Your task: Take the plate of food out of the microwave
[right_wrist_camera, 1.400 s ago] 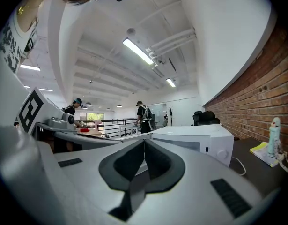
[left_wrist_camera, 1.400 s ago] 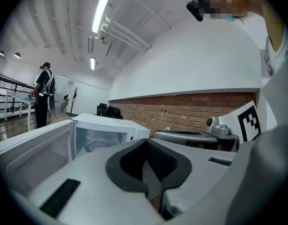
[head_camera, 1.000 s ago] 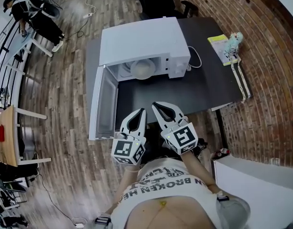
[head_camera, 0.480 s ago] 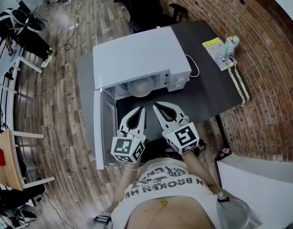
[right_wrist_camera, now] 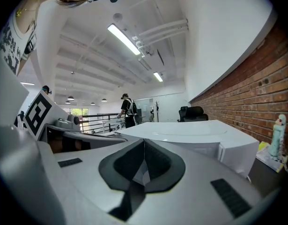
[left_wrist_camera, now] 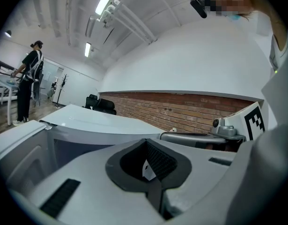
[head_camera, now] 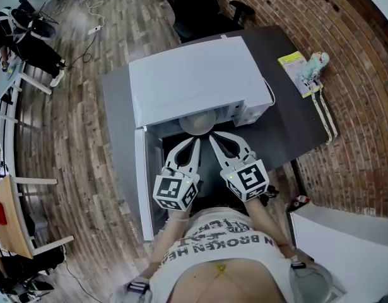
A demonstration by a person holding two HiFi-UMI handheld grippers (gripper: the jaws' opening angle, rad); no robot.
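Observation:
A white microwave [head_camera: 194, 84] stands on a dark table [head_camera: 288, 122], and its door [head_camera: 143, 188] hangs open toward the left. Inside the cavity a pale plate [head_camera: 197, 125] shows just under the top's front edge; what lies on it I cannot make out. My left gripper [head_camera: 195, 141] and right gripper [head_camera: 214, 137] sit side by side in front of the opening. Both are shut and empty, with their tips just short of the plate. In the left gripper view the left gripper [left_wrist_camera: 146, 142] points at the microwave [left_wrist_camera: 101, 121]. The right gripper [right_wrist_camera: 144, 142] points at the microwave's top [right_wrist_camera: 190, 132].
A yellow-green book with a small figurine [head_camera: 302, 65] lies at the table's right end beside the brick wall [head_camera: 358, 106]. A cable [head_camera: 269, 96] trails from the microwave. An office chair [head_camera: 200, 5] stands behind the table. A person [head_camera: 23, 30] stands far left.
Both grippers have moved forward together from the table's near edge up to the microwave's opening, staying shut. The door and plate have not moved.

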